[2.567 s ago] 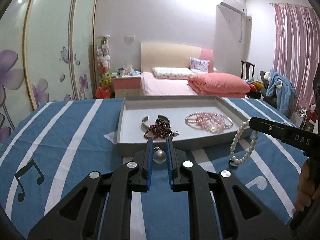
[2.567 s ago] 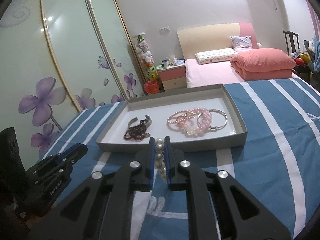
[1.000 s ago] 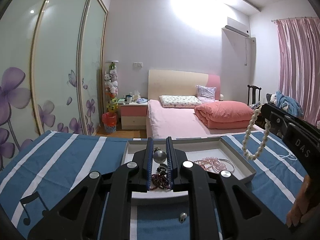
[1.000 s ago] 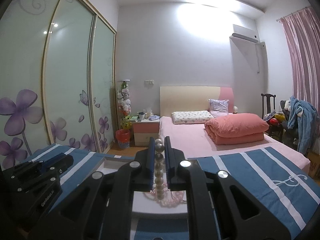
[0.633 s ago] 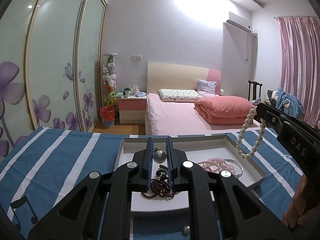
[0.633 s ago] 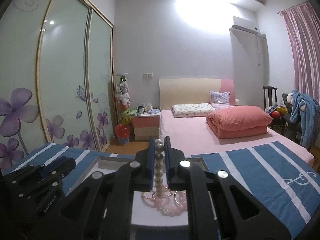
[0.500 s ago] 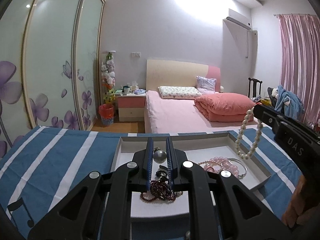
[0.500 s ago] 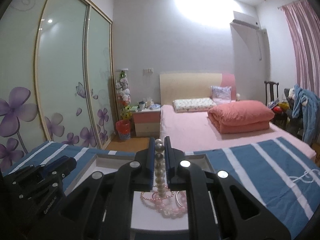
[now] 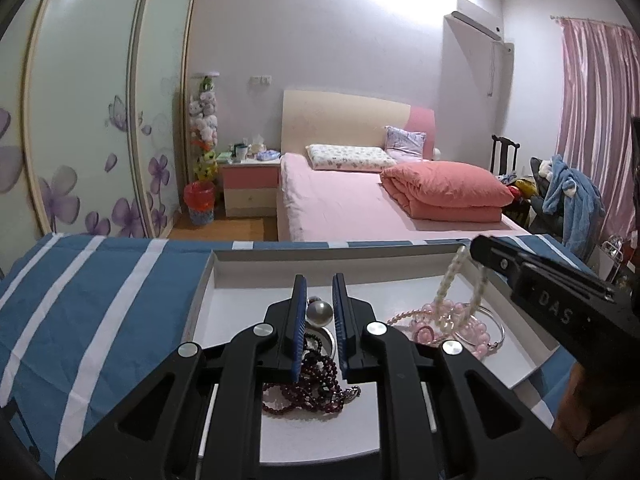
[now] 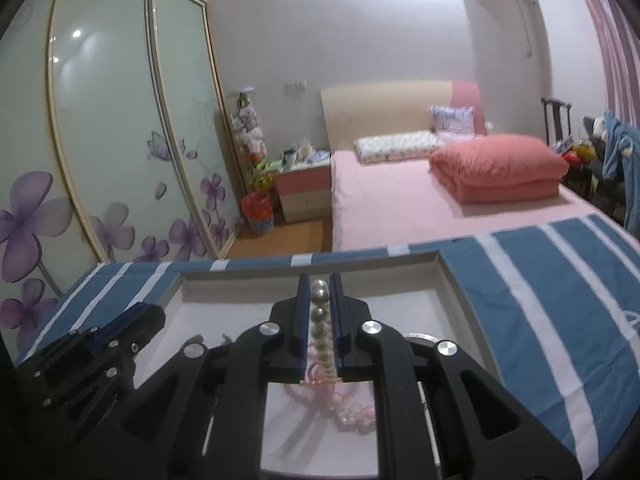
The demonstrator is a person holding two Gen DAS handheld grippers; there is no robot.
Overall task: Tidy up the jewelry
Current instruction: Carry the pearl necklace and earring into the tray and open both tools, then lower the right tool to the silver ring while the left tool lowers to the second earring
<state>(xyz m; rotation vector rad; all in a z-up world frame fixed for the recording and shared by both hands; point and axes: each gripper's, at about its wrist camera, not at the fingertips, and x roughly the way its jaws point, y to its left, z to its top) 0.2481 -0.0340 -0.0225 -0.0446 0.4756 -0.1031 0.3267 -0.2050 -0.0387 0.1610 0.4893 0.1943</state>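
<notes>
Black right tool (image 9: 478,250), lettered "DAS", clamps a pearl strand (image 9: 450,280); left tool (image 9: 319,312) pinches a pearl (image 9: 319,314).

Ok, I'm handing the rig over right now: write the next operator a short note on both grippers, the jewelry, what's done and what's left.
Left gripper: shut on a silver ball earring, held above the tray.
Right gripper: shut on the white pearl bracelet, which hangs over the tray's right half, its low end at the pink bead bracelets.
Already in the tray: dark red bead bracelet, pink bead bracelets, silver bangle.
Left: let the pearl bracelet and the earring go into the tray.
</notes>
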